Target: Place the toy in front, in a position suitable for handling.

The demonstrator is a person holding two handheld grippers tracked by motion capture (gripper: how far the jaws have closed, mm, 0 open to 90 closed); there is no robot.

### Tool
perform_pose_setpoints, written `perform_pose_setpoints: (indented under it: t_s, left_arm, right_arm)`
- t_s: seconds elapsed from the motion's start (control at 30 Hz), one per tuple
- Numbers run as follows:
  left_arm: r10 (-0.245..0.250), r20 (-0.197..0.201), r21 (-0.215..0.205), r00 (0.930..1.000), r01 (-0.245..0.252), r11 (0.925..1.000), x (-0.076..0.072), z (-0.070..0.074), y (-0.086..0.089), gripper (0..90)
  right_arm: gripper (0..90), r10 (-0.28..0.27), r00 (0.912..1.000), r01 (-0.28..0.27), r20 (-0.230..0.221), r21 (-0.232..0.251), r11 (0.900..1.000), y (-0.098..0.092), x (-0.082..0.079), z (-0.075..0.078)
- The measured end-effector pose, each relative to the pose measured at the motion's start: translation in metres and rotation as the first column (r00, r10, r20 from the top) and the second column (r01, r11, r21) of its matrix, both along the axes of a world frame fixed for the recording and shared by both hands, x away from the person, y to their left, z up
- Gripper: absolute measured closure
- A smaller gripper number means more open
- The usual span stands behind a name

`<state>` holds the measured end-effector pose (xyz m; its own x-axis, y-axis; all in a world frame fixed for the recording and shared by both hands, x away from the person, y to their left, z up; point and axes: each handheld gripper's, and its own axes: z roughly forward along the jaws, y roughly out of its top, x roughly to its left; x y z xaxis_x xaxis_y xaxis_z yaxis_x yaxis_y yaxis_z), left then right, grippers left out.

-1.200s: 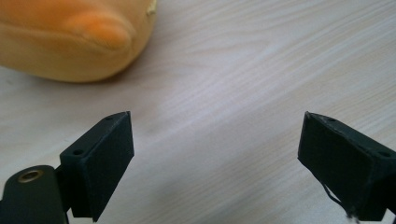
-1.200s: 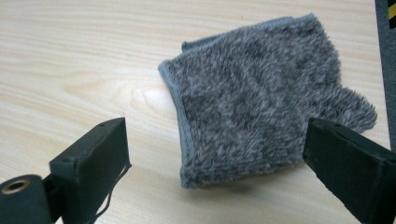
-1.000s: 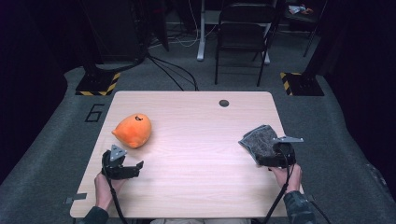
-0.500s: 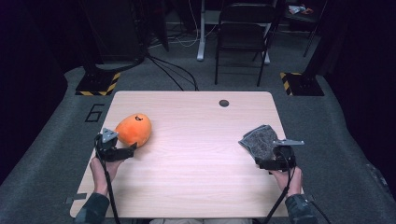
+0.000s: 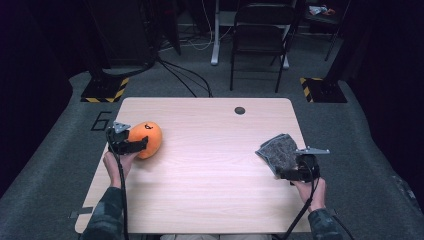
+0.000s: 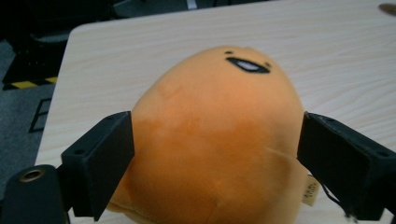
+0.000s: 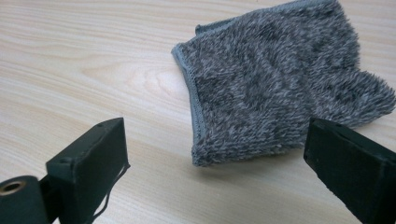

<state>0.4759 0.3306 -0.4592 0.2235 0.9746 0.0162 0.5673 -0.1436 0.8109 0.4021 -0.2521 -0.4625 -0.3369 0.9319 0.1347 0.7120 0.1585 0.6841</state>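
An orange egg-shaped plush toy point(image 5: 148, 137) with a small face lies at the left of the wooden table point(image 5: 210, 160). My left gripper point(image 5: 136, 145) is open, and its black jaws stand on either side of the plush point(image 6: 219, 102), close against it. A folded grey fuzzy cloth point(image 5: 276, 149) lies flat at the right of the table. My right gripper point(image 5: 284, 173) is open just short of the cloth's near edge. In the right gripper view the cloth point(image 7: 271, 79) sits ahead of and between the wide jaws, untouched.
A round cable hole point(image 5: 240, 110) is near the table's far edge. A dark chair point(image 5: 262, 35) stands beyond the table, with cables on the floor and yellow-black striped bases point(image 5: 107, 90) at both far corners.
My left gripper has moved forward from the front left of the table to the plush, and its jaws now flank it. The right gripper has barely moved.
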Motion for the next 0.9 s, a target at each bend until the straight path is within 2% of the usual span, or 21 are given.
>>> perform_pose_setpoints:
  t_s: [0.1,0.2,0.3,0.43,0.53,0.63,0.9]
  left_arm:
    - [0.023,0.016,0.026,0.9996,-0.024,0.9994,0.001,-0.005,-0.005,14.8]
    - [0.030,0.040,0.066,0.9988,-0.032,0.9973,-0.001,-0.013,-0.009,22.2]
    - [0.034,0.048,0.083,0.9983,-0.038,0.9958,-0.004,-0.018,-0.011,30.6]
    - [0.016,0.044,0.065,0.9989,-0.019,0.9977,-0.007,-0.021,-0.007,45.4]
    - [-0.003,0.022,0.049,0.9998,0.002,0.9988,-0.006,-0.020,-0.004,52.0]
    - [-0.022,0.018,0.042,0.9996,0.021,0.9989,-0.006,-0.018,-0.003,59.0]
    - [-0.038,0.054,0.044,0.9978,0.036,0.9984,-0.008,-0.014,-0.002,66.3]
  right_arm:
    - [5.7,-0.005,1.0000,0.005,-0.004,0.011,1.000,0.000,0.000,0.000]
    - [5.7,0.002,1.0000,-0.002,-0.009,0.006,1.000,-0.001,0.000,-0.002]
    - [6.3,0.008,0.9998,-0.008,-0.020,-0.002,1.000,-0.001,0.000,-0.002]
    - [7.1,0.008,0.9998,-0.008,-0.015,0.012,1.000,-0.001,0.000,0.000]
    - [7.5,0.014,0.9998,-0.014,-0.017,0.015,1.000,-0.001,-0.001,0.000]
    - [7.9,0.018,0.9995,-0.018,-0.026,0.016,1.000,-0.003,-0.002,0.000]
    - [8.8,0.021,0.9996,-0.021,-0.020,0.024,0.999,-0.009,-0.001,0.001]
